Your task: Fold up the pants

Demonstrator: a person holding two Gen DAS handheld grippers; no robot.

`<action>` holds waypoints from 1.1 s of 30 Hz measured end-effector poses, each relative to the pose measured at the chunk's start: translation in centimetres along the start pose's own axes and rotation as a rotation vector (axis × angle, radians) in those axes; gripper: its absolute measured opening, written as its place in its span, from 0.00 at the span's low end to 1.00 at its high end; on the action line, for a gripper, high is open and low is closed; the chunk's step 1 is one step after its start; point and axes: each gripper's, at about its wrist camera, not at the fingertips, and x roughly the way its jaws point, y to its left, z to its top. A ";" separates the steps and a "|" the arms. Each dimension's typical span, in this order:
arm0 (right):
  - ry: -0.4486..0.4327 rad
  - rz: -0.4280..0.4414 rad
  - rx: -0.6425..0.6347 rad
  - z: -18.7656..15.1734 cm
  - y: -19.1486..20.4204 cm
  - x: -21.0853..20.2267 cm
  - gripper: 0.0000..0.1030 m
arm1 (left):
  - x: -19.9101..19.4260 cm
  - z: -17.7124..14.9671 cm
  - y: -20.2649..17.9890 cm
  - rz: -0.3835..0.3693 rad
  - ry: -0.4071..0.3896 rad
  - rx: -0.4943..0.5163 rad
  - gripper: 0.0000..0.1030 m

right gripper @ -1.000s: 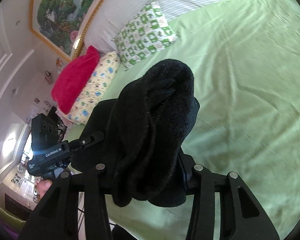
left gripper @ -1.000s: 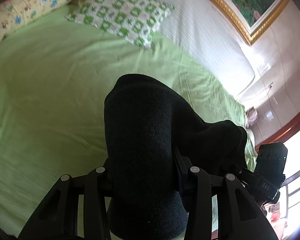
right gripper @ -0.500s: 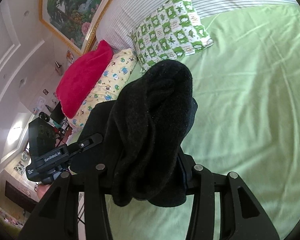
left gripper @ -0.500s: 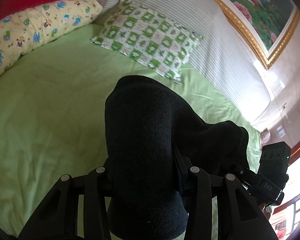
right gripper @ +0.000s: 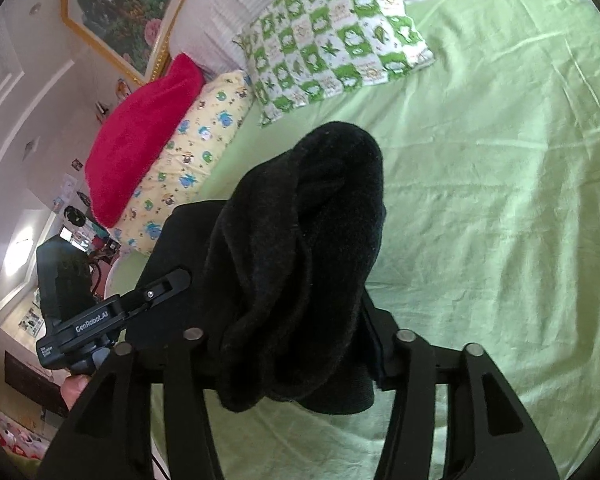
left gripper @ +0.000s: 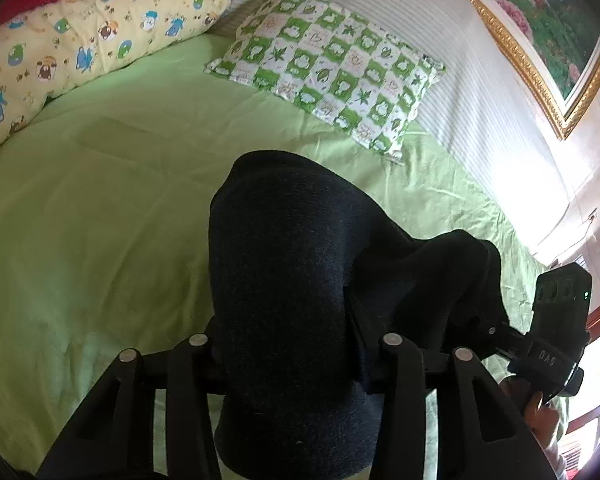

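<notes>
The black pants [left gripper: 284, 280] are held up above the green bed sheet [left gripper: 92, 216]. My left gripper [left gripper: 288, 360] is shut on one bunched edge of them; the cloth drapes over the jaws and hides the fingertips. My right gripper [right gripper: 296, 356] is shut on another bunch of the same pants [right gripper: 300, 248], which hangs over its jaws. Each gripper shows in the other's view: the right one at the lower right [left gripper: 556, 336], the left one at the lower left [right gripper: 100, 312]. The pants stretch between them.
A green-and-white checked pillow [left gripper: 332, 76], a yellow cartoon pillow [left gripper: 80, 48] and a red pillow [right gripper: 140, 136] lie at the head of the bed. A striped headboard [left gripper: 440, 60] and a gold-framed painting [left gripper: 540, 24] stand behind. The green sheet [right gripper: 480, 200] spreads out ahead.
Both grippers have moved, with the pants held, toward the head of the bed; the pillows now look closer and larger. Both grips are unchanged.
</notes>
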 end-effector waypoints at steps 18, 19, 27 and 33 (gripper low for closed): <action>-0.018 -0.067 -0.022 -0.6 -3.6 0.6 0.76 | 0.9 -1.6 0.8 0.112 -0.019 0.030 0.82; -0.019 -0.065 -0.021 -0.6 -3.6 0.5 0.76 | 0.8 -1.6 0.7 0.118 -0.021 0.032 0.82; -0.010 -0.079 -0.029 -1.3 -2.3 -0.7 0.77 | -0.2 -2.5 -0.2 0.167 -0.011 0.054 0.83; -0.028 -0.088 -0.063 -2.6 -0.8 -2.1 0.80 | -1.4 -3.8 -0.7 0.196 -0.018 0.076 0.83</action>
